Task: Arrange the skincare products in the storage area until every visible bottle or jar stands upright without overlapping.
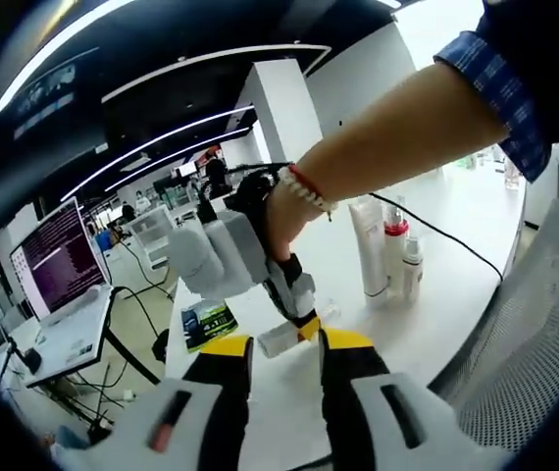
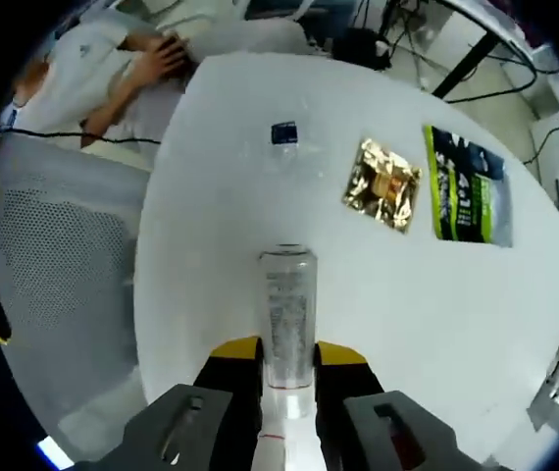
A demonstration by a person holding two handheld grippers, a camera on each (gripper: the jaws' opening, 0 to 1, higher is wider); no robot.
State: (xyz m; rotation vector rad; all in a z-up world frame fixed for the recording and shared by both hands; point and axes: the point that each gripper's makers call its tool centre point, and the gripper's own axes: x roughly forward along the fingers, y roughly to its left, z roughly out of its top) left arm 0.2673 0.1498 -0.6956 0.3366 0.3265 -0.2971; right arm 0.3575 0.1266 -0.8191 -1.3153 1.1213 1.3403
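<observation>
White counter [image 2: 201,196], right gripper [image 2: 287,350] clamped on clear bottle [image 2: 287,309] lower centre, left gripper [image 1: 285,343] released, three bottles [image 1: 387,257] upright right of centre.

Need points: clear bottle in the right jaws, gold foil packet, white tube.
clear bottle [image 2: 287,314], right gripper view, mid-body label between the jaws
gold foil packet [image 2: 383,183], right gripper view, centre of its face
white tube [image 1: 369,250], left gripper view, mid-body

My left camera sits low and close over the white table [image 1: 427,334], facing my right gripper [image 1: 304,324] on the clear bottle [image 1: 278,340]; my right camera looks steeply down that bottle [image 2: 287,314] from just behind; both share table and bottle.
</observation>
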